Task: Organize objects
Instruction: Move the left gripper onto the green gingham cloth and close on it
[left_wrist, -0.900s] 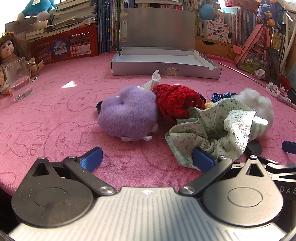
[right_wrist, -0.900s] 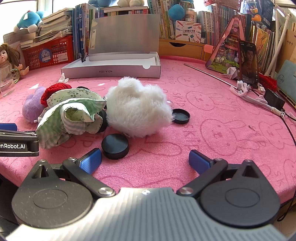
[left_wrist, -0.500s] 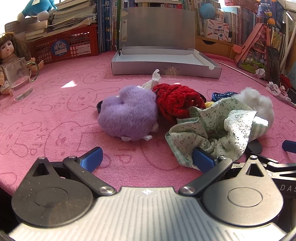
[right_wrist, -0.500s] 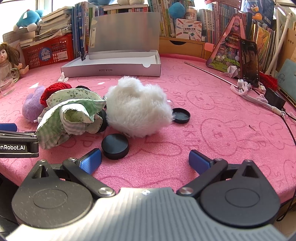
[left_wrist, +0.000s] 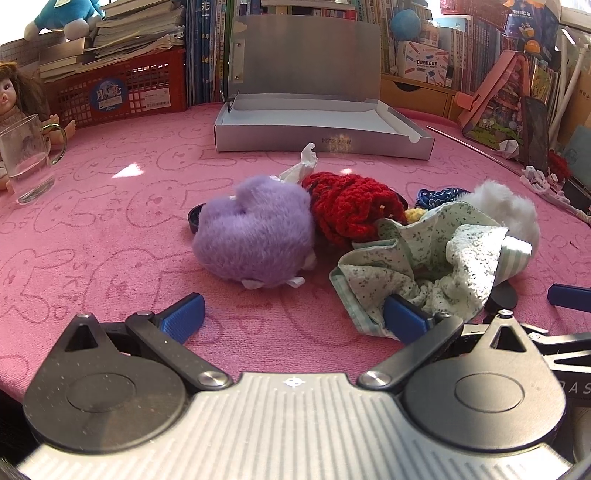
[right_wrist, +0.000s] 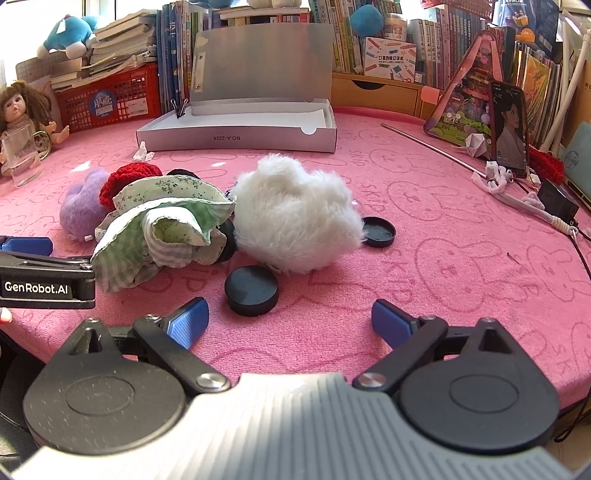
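On the pink cloth: a heap of soft things lies in the middle, well short of the open grey box (left_wrist: 325, 129) at the back.
Left gripper (left_wrist: 295, 319): jaws wide apart, holding nothing; its right pad overlaps the hem of the green floral cloth (left_wrist: 424, 258) in its own view, though I cannot tell whether it touches.
Right gripper (right_wrist: 290, 323): spread wide too and empty, low over bare cloth, with a black round lid (right_wrist: 251, 290) just ahead of its left pad.
Where the things are: purple plush (left_wrist: 255, 240), red knitted piece (left_wrist: 351, 206), floral cloth and white plush (right_wrist: 295, 218) all press against one another.
Risk, tangling: closing on the floral cloth would likely drag its neighbours, since its folds lie over the red knit.
Risk, small lids: a second lid (right_wrist: 378, 231) sits against the white plush; lifting the fluff could flick it away.
Risk, glass: the glass mug (left_wrist: 26, 162) stands well off to the left, and I'd fear a wide swing knocking it.
Writing, box front: "NO.A-2224", upside down.
Writing, left tool body: "GenRobot.AI".
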